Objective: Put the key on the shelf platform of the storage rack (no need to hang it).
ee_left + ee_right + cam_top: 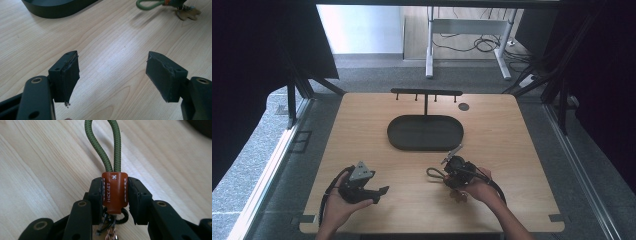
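A keychain (pixel 114 188), made of an olive-green cord loop and a brown leather sleeve stitched in white, is held in the right gripper (pixel 115 195) just above a light wooden table (pixel 362 125). In the right gripper view, the two black jaws are seen clamped on the leather sleeve from both sides, with the cord loop (pixel 105 142) pointing away over the wood grain and a dark ring with small metal parts hanging below the sleeve. From above, the right gripper (pixel 451 167) is seen at the near right of the table, the loop (pixel 435 173) lying out to its left, and a small brown tag (pixel 458 195) is seen just beside the hand.

The left gripper (pixel 382 190) is held at the near left, well apart from the keychain; in its own view its jaws stand wide apart with only bare wood between them, and the green loop (pixel 150 4) is seen far off.

Beyond both grippers, a dark oval tray (pixel 394 132) sits at the middle of the table, and nothing is seen lying in it. A thin post rises at the tray's far edge, topped by a crossbar with small hooks (pixel 426 92). A small dark disc (pixel 463 106) lies on the wood near the bar's right end.
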`<act>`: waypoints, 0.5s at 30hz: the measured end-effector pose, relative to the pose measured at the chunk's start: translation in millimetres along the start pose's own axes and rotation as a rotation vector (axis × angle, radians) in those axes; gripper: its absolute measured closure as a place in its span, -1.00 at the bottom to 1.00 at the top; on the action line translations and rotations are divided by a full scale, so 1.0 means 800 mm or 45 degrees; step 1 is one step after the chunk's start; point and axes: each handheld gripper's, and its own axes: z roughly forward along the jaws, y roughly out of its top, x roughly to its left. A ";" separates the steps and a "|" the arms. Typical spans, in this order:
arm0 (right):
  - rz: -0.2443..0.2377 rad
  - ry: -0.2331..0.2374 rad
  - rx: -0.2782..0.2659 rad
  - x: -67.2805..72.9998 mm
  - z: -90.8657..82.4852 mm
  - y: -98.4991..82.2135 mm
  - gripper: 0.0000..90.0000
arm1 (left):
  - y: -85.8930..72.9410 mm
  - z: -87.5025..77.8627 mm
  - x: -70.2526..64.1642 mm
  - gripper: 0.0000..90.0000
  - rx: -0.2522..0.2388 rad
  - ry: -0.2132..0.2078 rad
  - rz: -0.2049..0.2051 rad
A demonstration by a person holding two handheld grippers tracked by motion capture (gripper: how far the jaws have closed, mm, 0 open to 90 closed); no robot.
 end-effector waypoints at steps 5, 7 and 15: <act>0.000 -0.021 -0.041 -0.003 -0.020 -0.002 0.48 | 0.000 0.001 -0.001 -0.39 0.003 0.000 0.000; 0.002 -0.025 -0.060 -0.005 -0.027 -0.002 0.48 | 0.000 0.001 0.000 -0.39 0.002 0.000 -0.001; -0.015 -0.051 -0.084 -0.008 -0.046 0.002 0.49 | 0.000 0.002 -0.001 -0.39 0.005 -0.001 0.006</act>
